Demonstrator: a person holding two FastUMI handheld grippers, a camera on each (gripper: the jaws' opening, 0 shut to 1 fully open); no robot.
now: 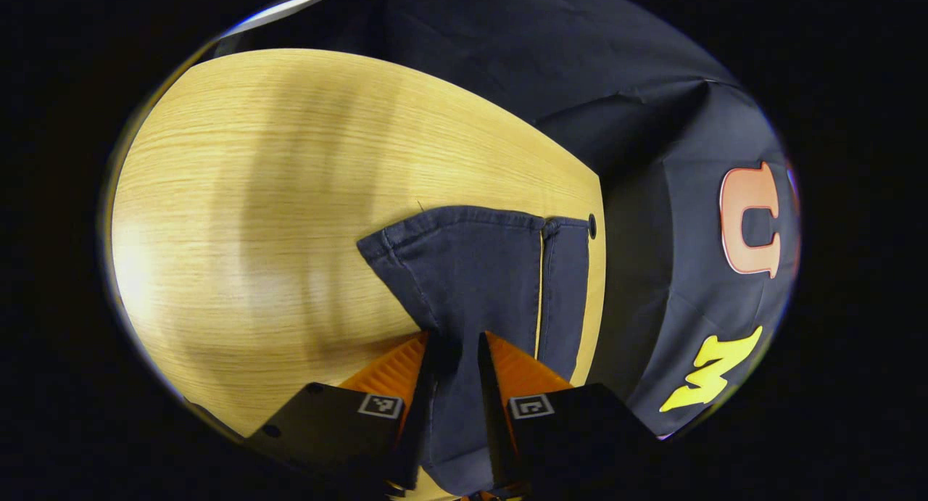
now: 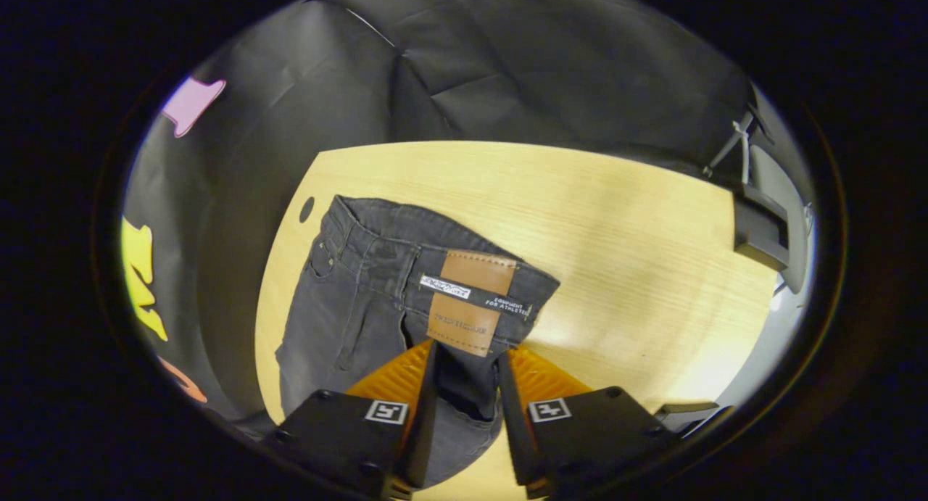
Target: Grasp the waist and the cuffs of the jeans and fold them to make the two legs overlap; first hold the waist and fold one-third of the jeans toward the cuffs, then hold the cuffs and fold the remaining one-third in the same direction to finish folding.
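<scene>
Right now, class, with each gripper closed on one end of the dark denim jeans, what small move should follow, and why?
Probably carry both ends sideways together: the left gripper pinches the hemmed cuff, the right gripper the waistband, and nothing is folded yet on the pale wooden table.

Left gripper view: close above the jeans [image 1: 471, 283], looking down along the cuff end toward the wooden table [image 1: 275, 196]. Right gripper view: close above the jeans [image 2: 377, 298] at the waist end, facing the table's [image 2: 616, 225] far edge. Shared: jeans and tabletop.
</scene>
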